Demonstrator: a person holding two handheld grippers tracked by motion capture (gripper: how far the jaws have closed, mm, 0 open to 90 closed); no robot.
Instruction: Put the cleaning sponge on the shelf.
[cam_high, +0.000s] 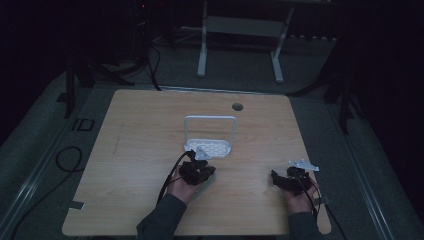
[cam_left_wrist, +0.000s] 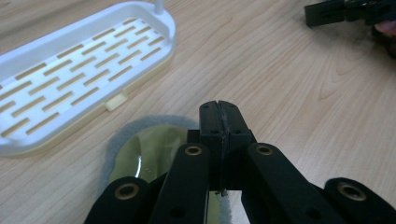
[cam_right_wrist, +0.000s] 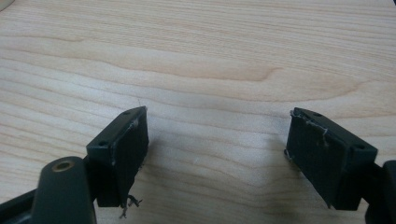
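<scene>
My left gripper (cam_left_wrist: 219, 109) is shut, its two black jaws pressed flat together with nothing visible between them. Under its arms a round yellow-green dish with a grey rim (cam_left_wrist: 149, 149) lies on the wooden table. In the high view the left gripper (cam_high: 209, 170) sits just in front of a white slotted tray (cam_high: 212, 147). My right gripper (cam_right_wrist: 217, 154) is open, its jaws wide apart over bare wood. It rests at the table's right front (cam_high: 276, 176).
The white tray (cam_left_wrist: 84, 70) has an upright loop handle (cam_high: 210, 118) at its back. The table (cam_high: 150, 130) has a round cable hole (cam_high: 237, 106) near its far edge. Dark floor, cables and a white stand lie beyond the table.
</scene>
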